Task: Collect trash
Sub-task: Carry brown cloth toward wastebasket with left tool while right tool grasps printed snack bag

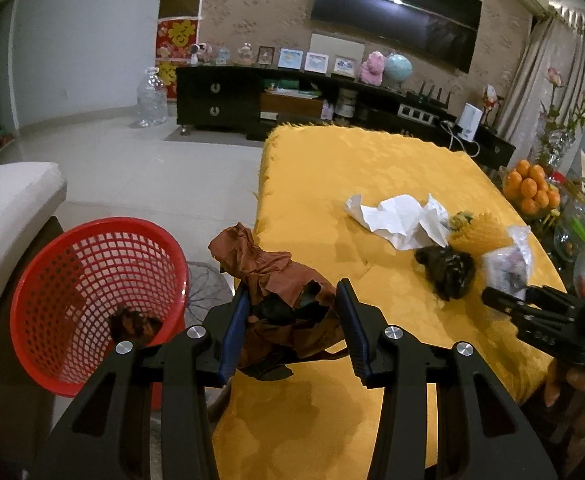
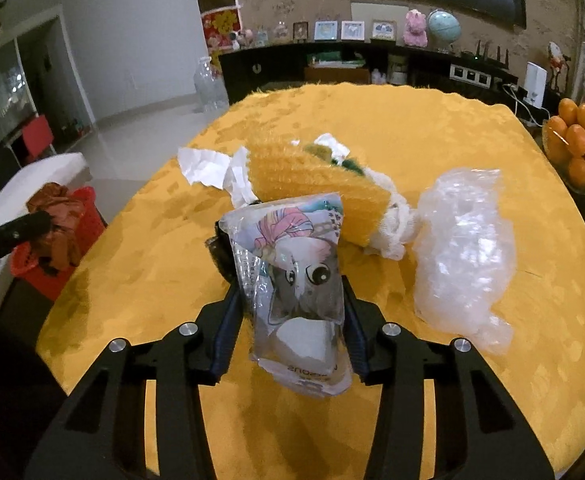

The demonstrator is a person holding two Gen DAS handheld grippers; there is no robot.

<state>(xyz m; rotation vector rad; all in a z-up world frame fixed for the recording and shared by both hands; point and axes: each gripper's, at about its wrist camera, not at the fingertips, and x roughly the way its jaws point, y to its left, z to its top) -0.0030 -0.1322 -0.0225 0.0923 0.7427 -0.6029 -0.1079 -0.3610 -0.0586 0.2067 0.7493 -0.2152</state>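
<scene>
Indoors, yellow tablecloth (image 1: 372,168), left hand-held gripper (image 1: 292,300) clamping brown paper (image 1: 268,272), right hand-held gripper (image 2: 290,304) clamping printed packet (image 2: 292,264).

I see crumpled brown paper (image 1: 276,280) held above the counter's edge, beside the red mesh basket (image 1: 92,264), which holds a dark wad (image 1: 134,326). A printed plastic packet (image 2: 292,280) is lifted upright; white paper (image 1: 400,216) and bubble wrap (image 2: 460,248) lie behind.

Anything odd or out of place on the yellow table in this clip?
Only the expected litter: crumpled white paper, a black wad and clear bubble wrap lie loose on the yellow tablecloth. Nothing looks spilled or broken; the red mesh basket stands beside the table, tilted in view.
</scene>
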